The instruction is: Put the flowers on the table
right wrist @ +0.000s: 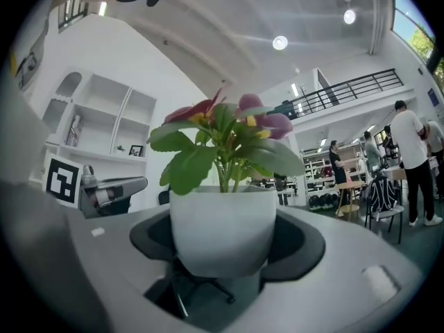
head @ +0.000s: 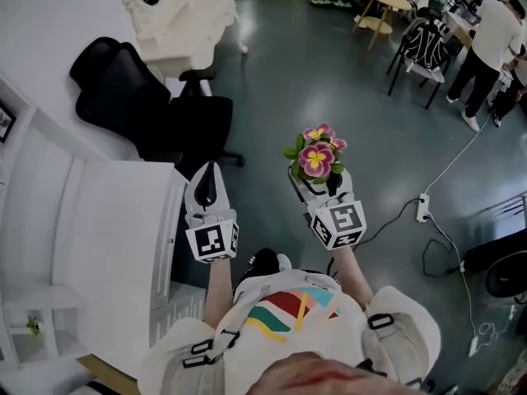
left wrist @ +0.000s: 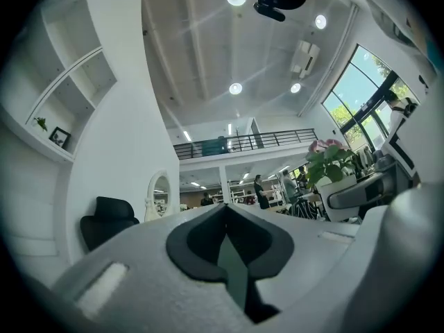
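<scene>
Right gripper [head: 319,183] clamped on white pot [right wrist: 222,229] — a jaw on each side, pot upright, carried above the grey floor [head: 346,81]. Flowers [head: 317,156] pink with yellow centres, green leaves. Left gripper [head: 207,189] at 9 o'clock of the pot, well apart — jaws together, nothing between them. Black chair [head: 123,89] at 11 o'clock of the left gripper.

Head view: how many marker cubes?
2. One white cube with black square markers sits on the left gripper; the other on the right gripper holding the white pot of pink flowers. None looks hidden.
</scene>
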`<move>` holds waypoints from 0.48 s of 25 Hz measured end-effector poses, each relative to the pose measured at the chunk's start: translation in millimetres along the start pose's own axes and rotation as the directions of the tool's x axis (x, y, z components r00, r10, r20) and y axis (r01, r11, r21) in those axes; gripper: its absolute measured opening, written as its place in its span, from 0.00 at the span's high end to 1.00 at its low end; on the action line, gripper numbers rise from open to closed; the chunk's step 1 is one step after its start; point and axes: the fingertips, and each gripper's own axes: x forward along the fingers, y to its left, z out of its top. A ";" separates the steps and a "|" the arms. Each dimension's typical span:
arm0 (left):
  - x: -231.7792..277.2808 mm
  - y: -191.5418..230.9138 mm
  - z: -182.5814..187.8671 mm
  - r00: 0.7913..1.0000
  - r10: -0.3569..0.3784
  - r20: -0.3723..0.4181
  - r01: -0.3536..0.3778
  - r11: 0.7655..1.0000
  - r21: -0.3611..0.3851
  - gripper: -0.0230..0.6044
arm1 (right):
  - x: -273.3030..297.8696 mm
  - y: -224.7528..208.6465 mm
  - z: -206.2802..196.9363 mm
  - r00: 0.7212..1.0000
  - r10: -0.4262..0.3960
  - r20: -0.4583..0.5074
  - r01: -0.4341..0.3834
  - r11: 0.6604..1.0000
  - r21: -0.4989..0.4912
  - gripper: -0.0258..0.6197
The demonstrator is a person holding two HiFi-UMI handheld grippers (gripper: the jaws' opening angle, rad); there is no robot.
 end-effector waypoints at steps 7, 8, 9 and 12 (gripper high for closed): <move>-7.4 27.1 -2.6 0.994 0.107 -0.030 -0.106 0.994 0.027 0.96 | 28.8 17.6 -8.0 0.994 0.108 -0.022 -0.108 0.994 0.017 0.46; -11.4 32.9 -1.0 0.991 0.131 -0.030 -0.130 0.991 0.035 0.96 | 34.5 23.5 -8.0 0.990 0.136 -0.027 -0.136 0.991 0.016 0.46; -16.8 40.3 0.2 0.987 0.159 -0.031 -0.157 0.987 0.043 0.96 | 40.6 31.0 -7.6 0.986 0.166 -0.031 -0.165 0.986 0.013 0.46; -42.0 71.6 0.4 0.963 0.265 -0.047 -0.261 0.963 0.069 0.96 | 62.3 61.5 -5.4 0.966 0.258 -0.037 -0.258 0.966 0.004 0.46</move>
